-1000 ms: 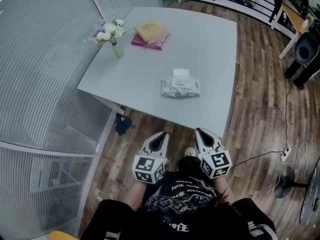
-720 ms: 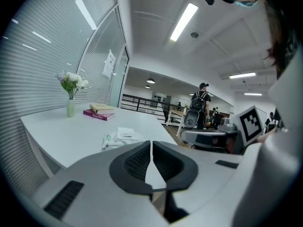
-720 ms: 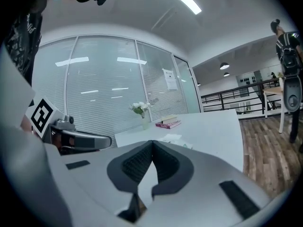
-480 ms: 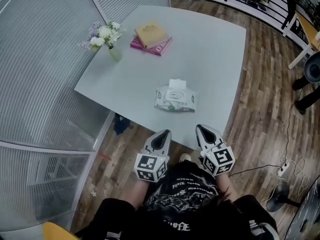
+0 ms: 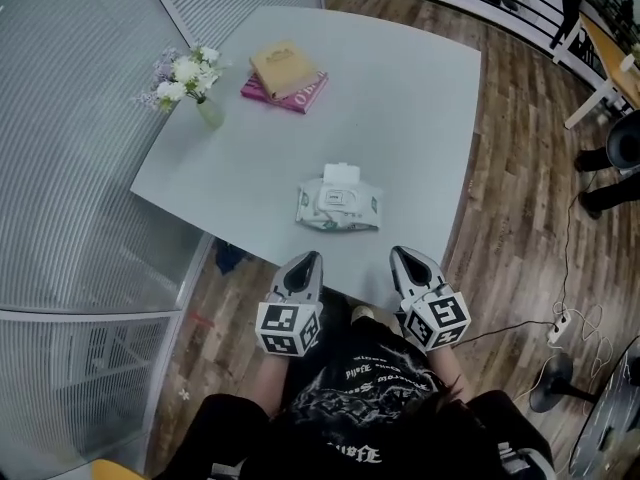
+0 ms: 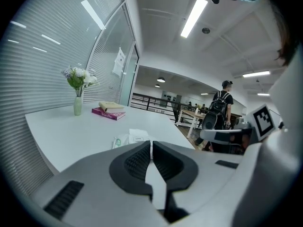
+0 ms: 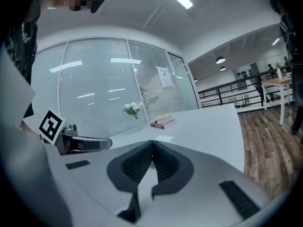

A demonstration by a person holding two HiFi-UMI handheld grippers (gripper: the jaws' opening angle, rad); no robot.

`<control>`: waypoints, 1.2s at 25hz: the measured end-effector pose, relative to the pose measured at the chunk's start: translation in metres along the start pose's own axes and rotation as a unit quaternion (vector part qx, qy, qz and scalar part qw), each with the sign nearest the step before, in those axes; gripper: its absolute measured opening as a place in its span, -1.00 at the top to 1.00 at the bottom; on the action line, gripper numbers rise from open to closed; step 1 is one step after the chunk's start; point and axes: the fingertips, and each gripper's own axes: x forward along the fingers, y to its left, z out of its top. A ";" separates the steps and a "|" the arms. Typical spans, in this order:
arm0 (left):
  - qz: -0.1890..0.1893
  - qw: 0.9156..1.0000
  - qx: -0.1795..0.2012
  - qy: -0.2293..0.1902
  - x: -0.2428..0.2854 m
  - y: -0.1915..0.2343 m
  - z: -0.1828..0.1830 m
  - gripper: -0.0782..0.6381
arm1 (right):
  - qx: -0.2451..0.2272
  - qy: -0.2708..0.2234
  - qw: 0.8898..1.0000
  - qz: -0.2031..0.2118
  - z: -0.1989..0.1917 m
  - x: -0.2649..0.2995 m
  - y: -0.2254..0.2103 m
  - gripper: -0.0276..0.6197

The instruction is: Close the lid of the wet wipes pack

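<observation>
The wet wipes pack (image 5: 338, 208) lies flat near the front edge of the pale grey table (image 5: 400, 108), its white lid (image 5: 341, 174) flipped open toward the far side. Both grippers hover side by side at the table's near edge, short of the pack. My left gripper (image 5: 305, 260) is shut on nothing, and my right gripper (image 5: 400, 256) is shut and empty too. In the left gripper view the pack (image 6: 129, 138) shows just beyond the closed jaw tips (image 6: 151, 144). The right gripper view shows only the lid's white edge (image 7: 162, 138) over its jaws (image 7: 152, 143).
A tan book on a pink book (image 5: 285, 73) lies at the table's far left, with a small vase of flowers (image 5: 188, 80) beside it. A slatted glass wall (image 5: 70, 168) runs along the left. Wooden floor, a cable and a power strip (image 5: 556, 328) lie to the right.
The person has stepped closer to the table. Both shut grippers have moved from over the floor up to the table's near edge, nearer the pack.
</observation>
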 end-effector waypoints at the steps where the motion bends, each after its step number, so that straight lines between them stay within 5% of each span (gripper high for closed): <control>1: -0.001 1.000 0.000 0.001 0.004 0.005 0.002 0.73 | 0.005 0.001 1.000 -0.008 -0.001 0.002 -0.003 0.92; 17: -0.062 0.996 0.045 0.039 0.065 0.069 0.029 0.73 | 0.061 0.010 0.996 -0.065 0.039 0.083 -0.035 0.92; 30: -0.103 0.990 0.075 0.066 0.102 0.082 0.026 0.73 | 0.053 0.087 0.994 -0.040 0.051 0.155 -0.059 0.88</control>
